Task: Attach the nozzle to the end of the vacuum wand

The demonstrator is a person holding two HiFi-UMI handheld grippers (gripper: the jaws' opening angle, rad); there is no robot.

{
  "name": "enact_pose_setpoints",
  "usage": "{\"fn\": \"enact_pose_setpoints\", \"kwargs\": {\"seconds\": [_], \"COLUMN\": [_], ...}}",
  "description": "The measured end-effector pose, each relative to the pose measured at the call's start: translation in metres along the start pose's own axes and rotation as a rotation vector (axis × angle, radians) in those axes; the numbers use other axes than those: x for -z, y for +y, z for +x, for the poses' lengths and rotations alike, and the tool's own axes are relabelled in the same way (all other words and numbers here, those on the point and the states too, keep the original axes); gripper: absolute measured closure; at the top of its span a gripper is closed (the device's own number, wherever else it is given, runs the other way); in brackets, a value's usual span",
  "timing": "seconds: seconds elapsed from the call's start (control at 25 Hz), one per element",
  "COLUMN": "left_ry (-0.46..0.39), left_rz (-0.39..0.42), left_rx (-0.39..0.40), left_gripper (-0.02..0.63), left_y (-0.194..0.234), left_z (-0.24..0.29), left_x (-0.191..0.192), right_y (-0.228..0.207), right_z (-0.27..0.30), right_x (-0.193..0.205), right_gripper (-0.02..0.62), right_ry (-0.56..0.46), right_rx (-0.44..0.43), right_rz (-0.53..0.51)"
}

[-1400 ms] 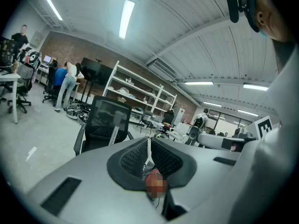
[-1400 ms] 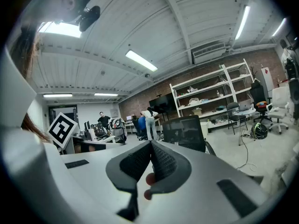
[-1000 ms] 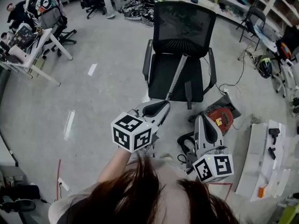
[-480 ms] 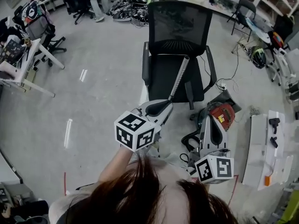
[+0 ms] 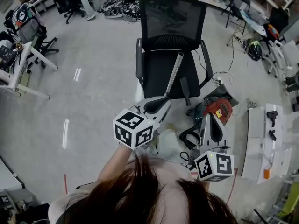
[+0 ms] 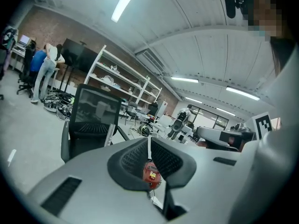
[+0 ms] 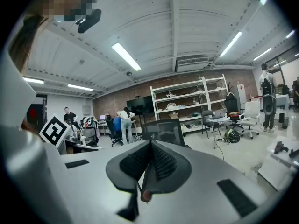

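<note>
I count two tools, the left tool [image 5: 167, 100] and the right tool [image 5: 209, 117]. Ahead I make out one black office chair [image 5: 173, 27], one wand [image 5: 174, 74] and one red vacuum body [image 5: 216, 109]. Off to the right I count two small black parts [image 5: 271, 113].

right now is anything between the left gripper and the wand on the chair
Nothing visible does. The wand lies across the chair seat, its lower end toward the left gripper, whose shut, empty jaws point its way. The red vacuum sits on the floor off to the right, out of that line.
</note>
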State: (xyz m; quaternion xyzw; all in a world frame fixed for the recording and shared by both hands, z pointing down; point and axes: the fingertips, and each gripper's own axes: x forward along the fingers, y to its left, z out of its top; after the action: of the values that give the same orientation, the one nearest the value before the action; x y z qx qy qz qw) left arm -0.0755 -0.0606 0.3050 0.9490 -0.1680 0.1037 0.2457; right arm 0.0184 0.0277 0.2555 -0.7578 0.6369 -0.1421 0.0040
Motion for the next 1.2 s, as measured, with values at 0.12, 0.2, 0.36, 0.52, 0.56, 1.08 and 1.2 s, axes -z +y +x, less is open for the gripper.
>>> {"fn": "enact_pose_setpoints", "kwargs": {"seconds": [0.12, 0.2, 0.36, 0.52, 0.56, 1.08, 1.2], "left_ry": [-0.020, -0.032, -0.051, -0.073, -0.076, -0.060, -0.057], "left_rz": [0.015, 0.022, 0.036, 0.040, 0.036, 0.024, 0.019], "left_rx": [-0.054, -0.091, -0.143, -0.174, -0.181, -0.292, -0.323], "left_gripper": [0.577, 0.577, 0.575, 0.575, 0.575, 0.574, 0.572], "left_y": [0.008, 0.015, 0.028, 0.037, 0.039, 0.072, 0.082], "left_z": [0.012, 0.020, 0.038, 0.063, 0.070, 0.147, 0.163], "left_x": [-0.005, -0.009, -0.019, -0.026, -0.027, -0.028, -0.026], "right_y": [-0.016, -0.026, -0.041, -0.063, -0.068, -0.120, -0.131], "right_z": [0.012, 0.022, 0.041, 0.058, 0.063, 0.114, 0.125], "right_x": [0.000, -0.003, -0.013, -0.019, -0.019, -0.006, -0.002], "right_gripper": [0.571, 0.571, 0.571, 0.571, 0.571, 0.571, 0.569], "right_ry": [-0.002, -0.006, -0.016, -0.041, -0.046, 0.041, 0.053], "right_rx": [0.005, 0.003, -0.042, -0.091, -0.105, -0.197, -0.237], "right_rz": [-0.015, -0.016, 0.002, 0.004, 0.006, -0.024, -0.021]}}
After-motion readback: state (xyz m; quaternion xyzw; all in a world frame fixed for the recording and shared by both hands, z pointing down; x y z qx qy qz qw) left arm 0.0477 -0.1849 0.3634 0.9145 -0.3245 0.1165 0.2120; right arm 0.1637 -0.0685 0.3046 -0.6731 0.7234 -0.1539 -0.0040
